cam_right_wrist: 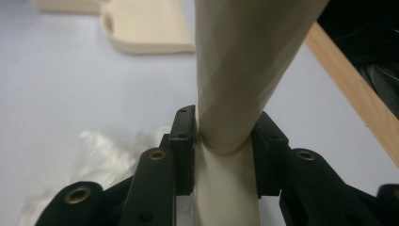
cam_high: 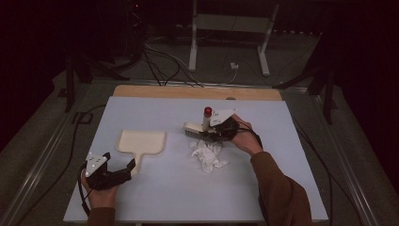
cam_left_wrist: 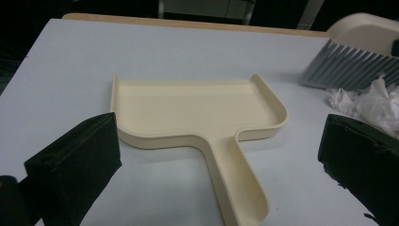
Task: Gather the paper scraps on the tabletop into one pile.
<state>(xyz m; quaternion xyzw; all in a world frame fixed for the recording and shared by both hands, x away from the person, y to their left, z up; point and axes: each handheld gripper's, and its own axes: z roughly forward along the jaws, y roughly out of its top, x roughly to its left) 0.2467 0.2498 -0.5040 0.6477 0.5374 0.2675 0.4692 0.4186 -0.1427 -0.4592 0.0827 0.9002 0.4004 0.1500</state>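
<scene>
Two black jaws of the right tongs (cam_right_wrist: 225, 141) are clamped on the handle of a cream plastic hand brush with grey bristles (cam_high: 195, 128), which sits on the pale blue table (cam_high: 155, 197) just behind a crumpled wad of white paper (cam_high: 207, 154). Left of the paper lies a cream plastic dustpan (cam_left_wrist: 197, 110). The left tongs (cam_left_wrist: 221, 165) stand wide, their jaws on either side of its handle without touching it.

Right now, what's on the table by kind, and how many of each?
Dustpan: 1
Hand brush: 1
Crumpled paper: 1
Total: 3
</scene>
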